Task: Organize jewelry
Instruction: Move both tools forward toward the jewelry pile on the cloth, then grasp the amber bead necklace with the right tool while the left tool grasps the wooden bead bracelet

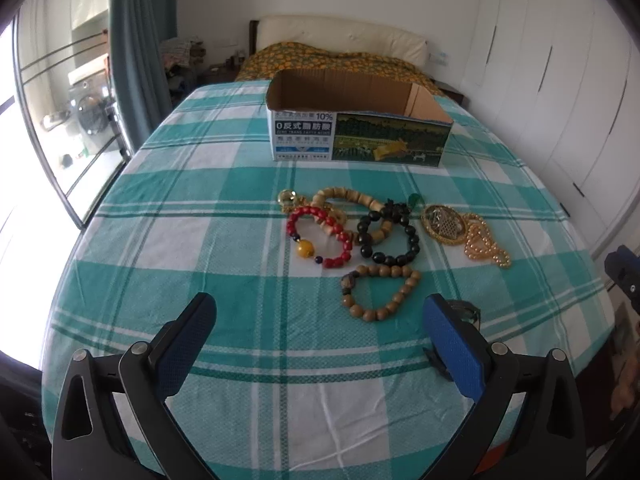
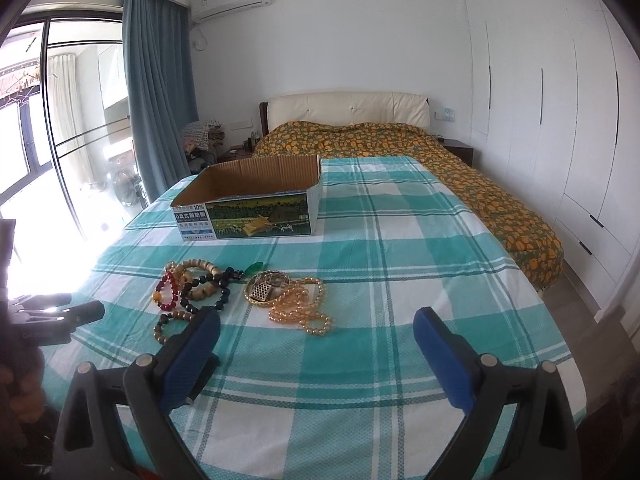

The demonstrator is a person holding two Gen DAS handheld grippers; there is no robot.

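Several pieces of jewelry lie on the teal plaid cloth (image 1: pixel 224 240): a red bead bracelet (image 1: pixel 320 236), a black bead bracelet (image 1: pixel 390 236), a tan wooden bracelet (image 1: pixel 380 292), a light wooden bracelet (image 1: pixel 344 200), a gold pendant (image 1: pixel 442 224) and a gold bead necklace (image 1: pixel 486 244). An open cardboard box (image 1: pixel 356 120) stands behind them. My left gripper (image 1: pixel 320 320) is open and empty, just short of the tan bracelet. My right gripper (image 2: pixel 316 332) is open and empty, near the gold necklace (image 2: pixel 300 304) and the box (image 2: pixel 248 204).
A bed with an orange floral cover (image 2: pixel 460 160) lies beyond the cloth. White wardrobe doors (image 2: pixel 560 120) line the right. A blue curtain (image 2: pixel 160 100) and glass doors (image 2: pixel 60 140) are on the left. A small dark object (image 1: pixel 464 312) lies by my left gripper's right finger.
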